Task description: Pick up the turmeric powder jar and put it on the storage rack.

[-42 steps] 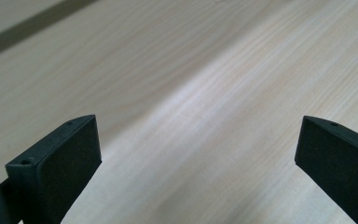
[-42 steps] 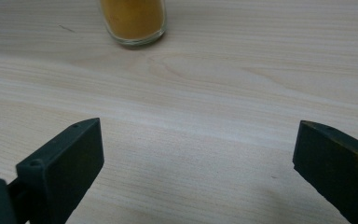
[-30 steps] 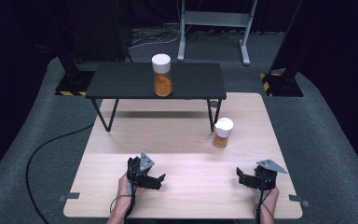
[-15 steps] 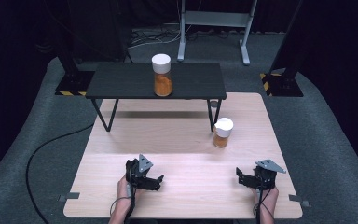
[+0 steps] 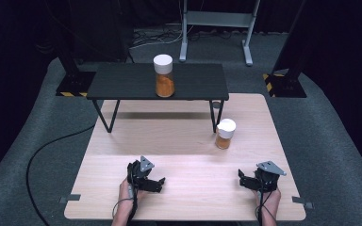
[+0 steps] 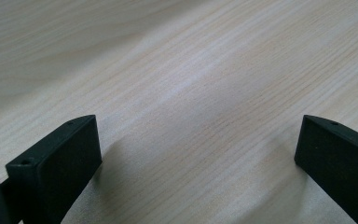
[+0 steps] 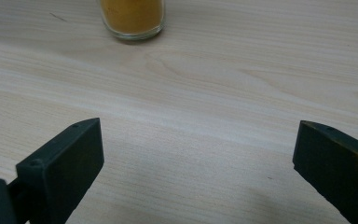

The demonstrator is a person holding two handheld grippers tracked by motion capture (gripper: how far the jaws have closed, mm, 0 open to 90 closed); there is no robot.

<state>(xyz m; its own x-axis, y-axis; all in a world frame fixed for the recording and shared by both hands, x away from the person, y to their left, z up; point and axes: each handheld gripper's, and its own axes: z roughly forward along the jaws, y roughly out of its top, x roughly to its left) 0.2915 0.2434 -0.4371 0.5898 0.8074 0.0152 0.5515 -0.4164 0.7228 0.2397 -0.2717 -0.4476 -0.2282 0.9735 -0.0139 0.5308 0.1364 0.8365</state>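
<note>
Two glass jars of orange powder with white lids are in view. The taller jar (image 5: pixel 163 75) stands on the black bench (image 5: pixel 122 84) at the back. The shorter jar (image 5: pixel 225 133) stands on the wooden table (image 5: pixel 179 136), right of centre, and its base (image 7: pixel 131 17) lies ahead of the right jaws. My left gripper (image 5: pixel 156 183) rests low near the table's front edge, open, with bare wood between its jaws (image 6: pixel 200 154). My right gripper (image 5: pixel 243 181) sits at the front right, open and empty (image 7: pixel 198 158).
The black bench spans the table's far half on thin legs (image 5: pixel 215 115). A black cable (image 5: pixel 42 155) trails over the grey carpet at the left. Metal stand feet (image 5: pixel 217 28) stand beyond the bench. Small brackets (image 5: pixel 69 198) mark the table's front corners.
</note>
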